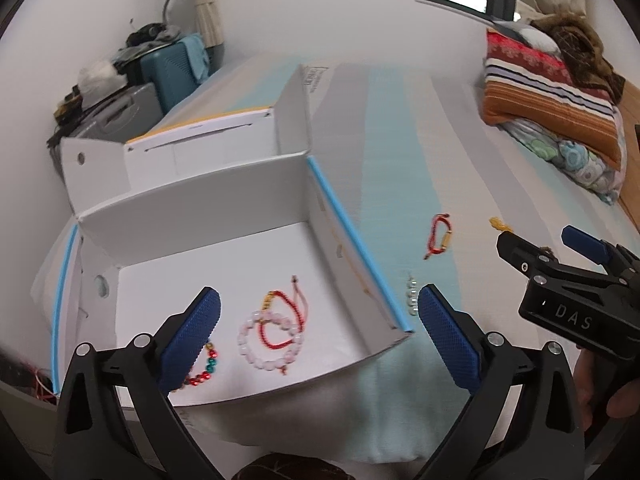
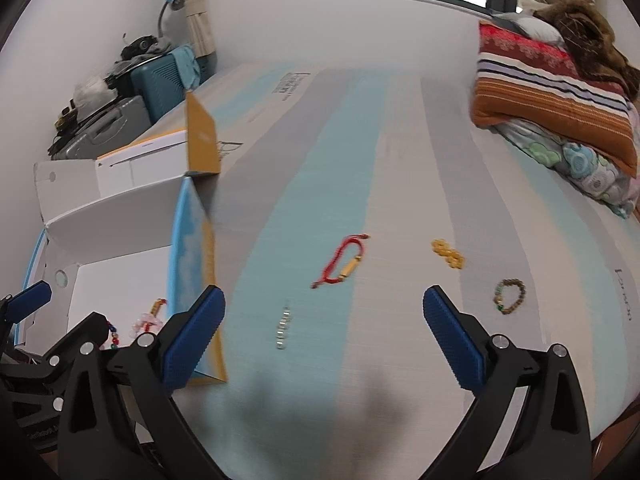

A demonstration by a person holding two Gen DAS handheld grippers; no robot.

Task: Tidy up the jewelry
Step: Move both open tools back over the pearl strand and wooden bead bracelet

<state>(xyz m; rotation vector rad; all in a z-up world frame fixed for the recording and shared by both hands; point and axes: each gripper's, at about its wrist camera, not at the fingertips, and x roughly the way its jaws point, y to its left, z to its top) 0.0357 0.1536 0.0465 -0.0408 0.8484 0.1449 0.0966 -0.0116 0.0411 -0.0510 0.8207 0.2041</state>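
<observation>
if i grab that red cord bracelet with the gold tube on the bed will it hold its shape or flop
The red cord bracelet probably flops: thin cord lying in a loose, uneven loop with a trailing end. The gold tube looks rigid, so it would likely hang lowest. Flat on the striped bedsheet, the cord may be hard to pinch.

An open white cardboard box [image 1: 240,256] is set on the left of the striped bed [image 2: 400,160]. Inside it lie a pale pink bead bracelet [image 1: 266,340], a red cord bracelet [image 1: 280,320] and a red-and-green bead bracelet [image 1: 208,368]. Right of the box, on the bed, lie a silver bead strand [image 2: 282,330], a red cord bracelet with a gold tube [image 2: 344,262], a yellow bead bracelet [image 2: 448,254] and, farthest right, a brown bead bracelet [image 2: 510,296]. Folded blankets [image 2: 552,92] are stacked behind, at right.
</observation>
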